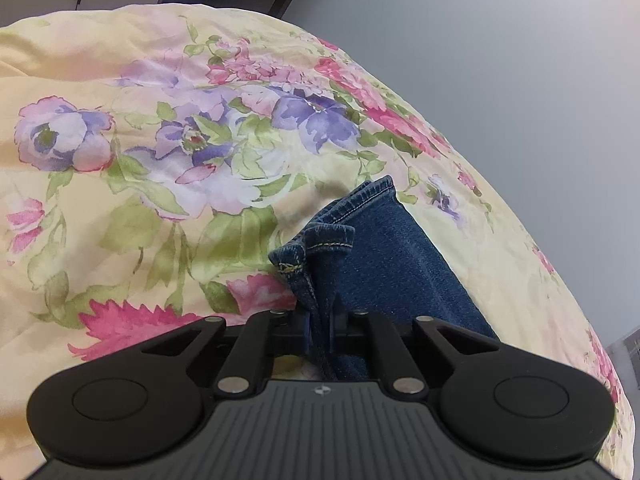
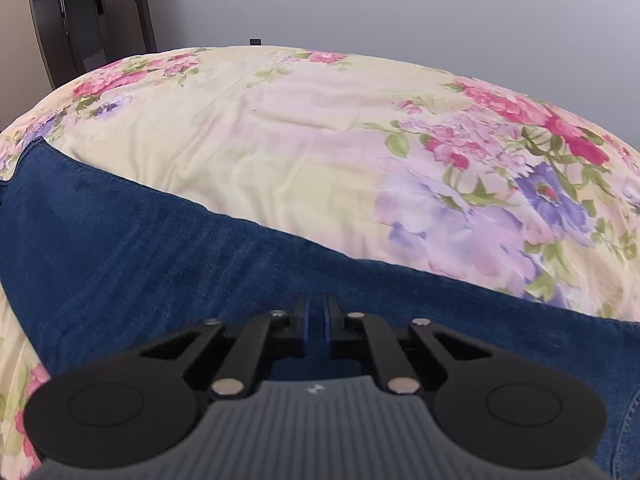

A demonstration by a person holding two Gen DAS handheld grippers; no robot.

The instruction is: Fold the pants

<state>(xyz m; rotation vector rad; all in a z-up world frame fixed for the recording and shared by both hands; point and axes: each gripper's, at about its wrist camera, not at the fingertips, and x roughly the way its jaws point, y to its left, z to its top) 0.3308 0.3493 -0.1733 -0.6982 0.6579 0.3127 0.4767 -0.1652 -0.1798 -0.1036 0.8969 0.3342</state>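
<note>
One pair of dark blue denim pants (image 1: 384,248), stitched in yellow thread, lies on a bed covered by a pale yellow floral bedspread (image 1: 120,184).

Position: in the left wrist view a leg runs away from the left hand-held gripper (image 1: 320,332), up and slightly right, ending in a bunched, stitched hem directly ahead of the fingers. In the right wrist view a broad band of the same denim crosses the frame from upper left to lower right, passing under the right hand-held gripper (image 2: 316,320).

Long axis: along the left gripper's line of sight; across the right gripper's. Judged from this, the left hand sits at the hem end and the right hand farther along the garment, though which part of the pants that is cannot be told.

Left hand-held gripper: closed narrow, with a fold of denim pinched between the pads just behind the hem.

Right hand-held gripper: drawn in to a narrow slit; denim shows in the slit and below, but a real pinch cannot be confirmed.

Coming move, as a judgement: carrying the hem end toward the right hand would halve the length.

Surroundings: grey wall (image 2: 400,4); dark door (image 2: 52,12) at upper left.
</note>
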